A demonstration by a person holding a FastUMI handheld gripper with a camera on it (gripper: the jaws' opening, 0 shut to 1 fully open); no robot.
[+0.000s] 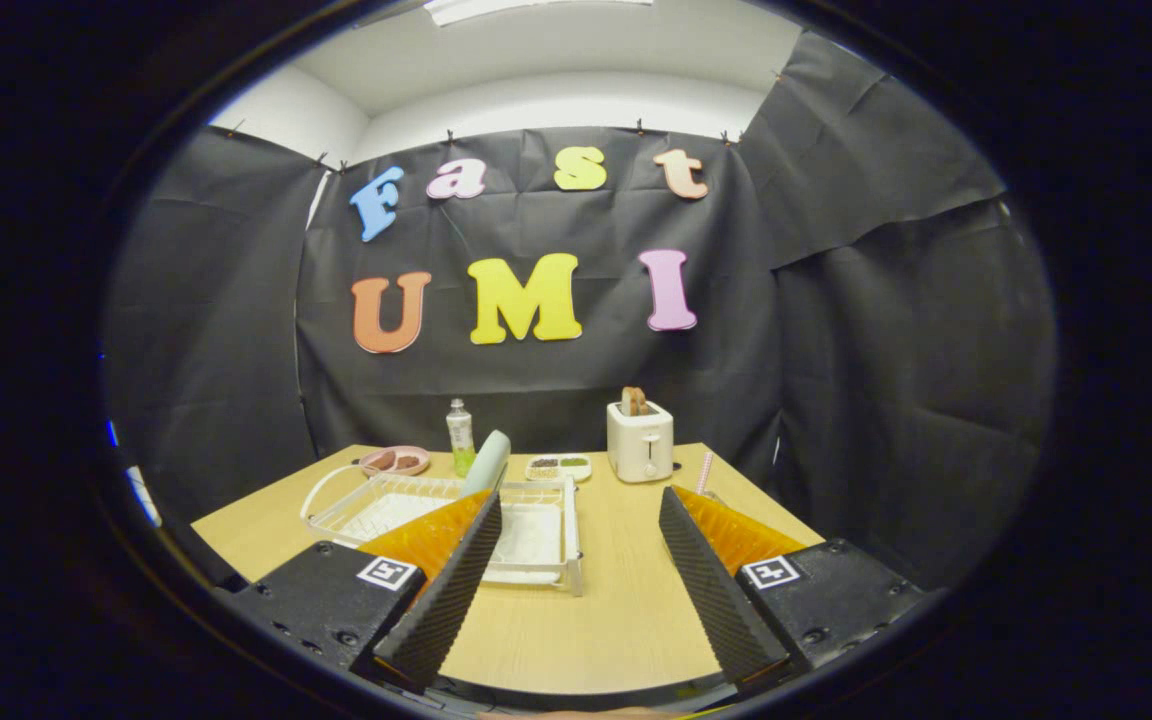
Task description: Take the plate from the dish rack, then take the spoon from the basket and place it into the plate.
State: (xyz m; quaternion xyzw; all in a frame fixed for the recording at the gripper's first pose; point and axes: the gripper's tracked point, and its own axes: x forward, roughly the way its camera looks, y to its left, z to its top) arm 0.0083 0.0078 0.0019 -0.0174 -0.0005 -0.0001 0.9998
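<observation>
— Two ribbed black fingers of the tongs [581, 505] stand wide apart, holding nothing. Where is the pale green plate [487, 462]?

— Upright in the white wire dish rack [456, 515] on the wooden surface [616, 600], just beyond the left finger. Likely light, stiff, slippery; pinch its exposed upper rim.

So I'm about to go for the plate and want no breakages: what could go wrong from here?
The pale green plate stands on edge in the white wire dish rack, so a clumsy pinch may tip it. The clear plastic bottle stands close behind it and could be knocked over. The open gripper is not yet lined up with the plate.
</observation>
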